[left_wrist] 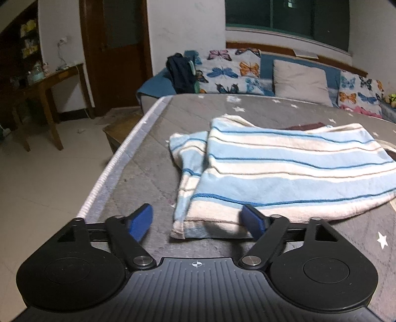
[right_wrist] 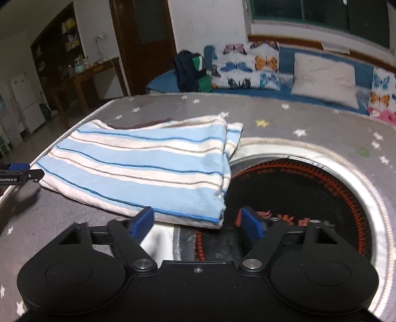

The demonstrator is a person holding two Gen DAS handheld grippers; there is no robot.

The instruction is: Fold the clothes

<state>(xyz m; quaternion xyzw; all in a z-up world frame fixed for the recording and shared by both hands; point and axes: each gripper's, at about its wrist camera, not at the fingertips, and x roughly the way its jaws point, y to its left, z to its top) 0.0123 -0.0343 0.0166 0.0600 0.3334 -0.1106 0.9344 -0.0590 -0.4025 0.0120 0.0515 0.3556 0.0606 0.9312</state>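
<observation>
Left wrist view: striped garment [left_wrist: 284,173] runs off frame; left gripper [left_wrist: 198,221], right gripper [right_wrist: 198,220] fingers wide.

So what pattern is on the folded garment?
Light blue and white stripes with thin darker blue and tan lines on the folded garment, clearest in the right wrist view.

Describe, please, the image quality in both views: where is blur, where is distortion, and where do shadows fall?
Left wrist view: the striped garment is softly blurred and the mattress edge bends from the fisheye lens; the left gripper casts a dark shadow on the garment's near hem. Right wrist view: the butterfly pillows look smeared, the window is dark, and room corners curve.
</observation>
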